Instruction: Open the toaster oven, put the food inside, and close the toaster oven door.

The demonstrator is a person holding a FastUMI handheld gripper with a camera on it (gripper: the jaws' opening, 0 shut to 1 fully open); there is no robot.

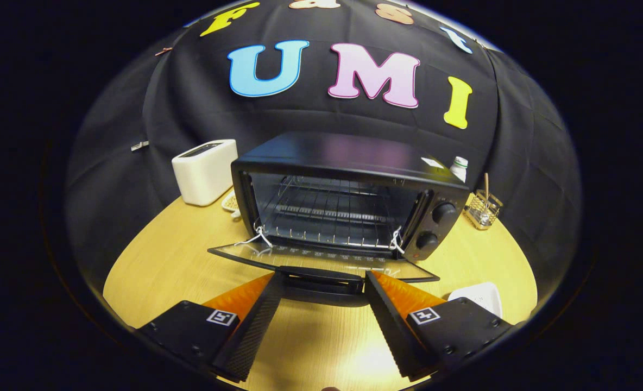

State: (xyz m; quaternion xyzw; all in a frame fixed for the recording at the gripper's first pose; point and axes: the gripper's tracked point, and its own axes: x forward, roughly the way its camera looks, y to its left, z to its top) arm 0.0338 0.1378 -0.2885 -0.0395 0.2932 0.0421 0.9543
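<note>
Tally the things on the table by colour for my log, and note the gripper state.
Black: 1, toaster oven, door down.
White: 3, toaster, bottle, dish.
Wire: 1, basket.
Total: 5.
Gripper open, handle between fingertips.

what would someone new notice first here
The black toaster oven in the middle of the table, its glass door dropped flat and the rack bare. The open gripper has the door's handle between its fingertips. A white toaster stands beside the oven.
</note>
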